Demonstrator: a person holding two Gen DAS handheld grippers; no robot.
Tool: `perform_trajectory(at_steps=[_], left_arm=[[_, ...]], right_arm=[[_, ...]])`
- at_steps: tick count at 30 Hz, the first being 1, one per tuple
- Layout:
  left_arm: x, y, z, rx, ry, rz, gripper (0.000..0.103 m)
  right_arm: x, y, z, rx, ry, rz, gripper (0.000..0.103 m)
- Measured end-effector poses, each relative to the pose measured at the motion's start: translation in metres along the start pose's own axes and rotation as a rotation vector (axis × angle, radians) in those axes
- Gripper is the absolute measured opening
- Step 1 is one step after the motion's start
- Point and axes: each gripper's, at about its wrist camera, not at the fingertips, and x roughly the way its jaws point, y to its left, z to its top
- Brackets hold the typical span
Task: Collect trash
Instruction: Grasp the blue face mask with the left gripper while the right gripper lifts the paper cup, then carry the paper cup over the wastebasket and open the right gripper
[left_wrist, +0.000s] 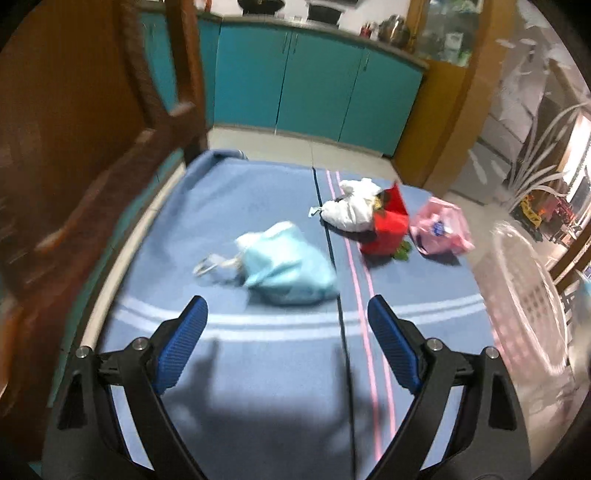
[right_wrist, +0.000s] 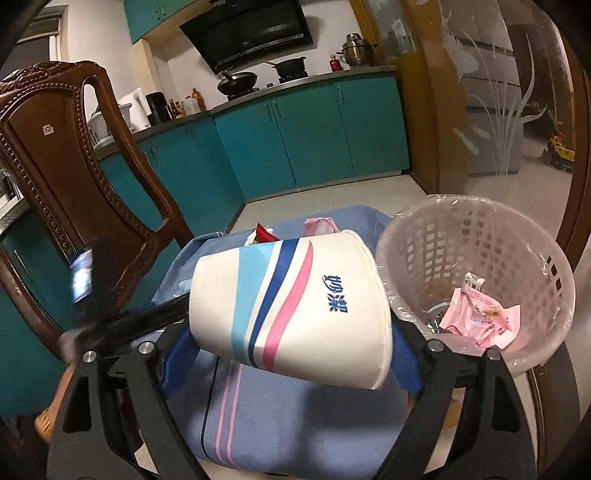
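My right gripper is clamped on a white carton with light blue, navy and pink stripes and blue characters, tilted at frame centre, just left of the lined pink basket. My left gripper gapes wide, holding nothing, below a crumpled pale blue bag at centre.

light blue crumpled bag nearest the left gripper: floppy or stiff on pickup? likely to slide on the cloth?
The light blue bag looks like thin crumpled plastic, so it will probably sag and deform between the fingers. It seems light for its size. It lies flat on the blue tablecloth, so rolling is unlikely; a push would probably drag or bunch it. The open left gripper isn't touching it yet.
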Motion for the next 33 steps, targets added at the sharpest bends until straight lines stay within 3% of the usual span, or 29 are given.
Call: perform_trajectory(at_steps=[2, 3, 4, 5, 7, 10, 14, 19, 23, 33], left_arm=[[0.026, -0.006, 0.013, 0.0, 0.029, 0.024, 0.083], [0.038, -0.008, 0.018, 0.0, 0.049, 0.028, 0.071], [0.051, -0.008, 0.021, -0.004, 0.083, 0.023, 0.041], [0.059, -0.006, 0.022, -0.014, 0.118, 0.007, 0.026], [0.057, -0.003, 0.019, -0.028, 0.119, -0.003, 0.009], [0.024, -0.003, 0.01, 0.014, 0.073, -0.022, 0.008], [-0.058, -0.005, -0.016, 0.123, -0.039, -0.029, 0.008], [-0.129, -0.002, -0.048, 0.136, -0.122, -0.034, 0.009], [-0.14, -0.003, -0.061, 0.149, -0.154, -0.034, 0.009], [-0.129, 0.005, -0.064, 0.132, -0.135, -0.073, 0.009]], right_arm=[[-0.002, -0.001, 0.001, 0.014, 0.003, 0.019, 0.085], [-0.001, 0.0, 0.002, 0.014, 0.006, 0.028, 0.085], [0.0, 0.0, 0.002, 0.01, 0.009, 0.032, 0.085], [0.001, 0.002, 0.002, 0.002, 0.011, 0.036, 0.085], [0.001, 0.007, 0.001, -0.019, 0.015, 0.034, 0.085], [0.002, 0.01, -0.001, -0.029, 0.022, 0.046, 0.085], [0.001, 0.019, -0.006, -0.062, 0.04, 0.046, 0.085], [-0.005, 0.033, -0.014, -0.115, 0.027, 0.001, 0.085], [-0.005, 0.033, -0.017, -0.107, 0.025, -0.011, 0.085], [0.004, 0.036, -0.023, -0.12, 0.037, -0.04, 0.085]])
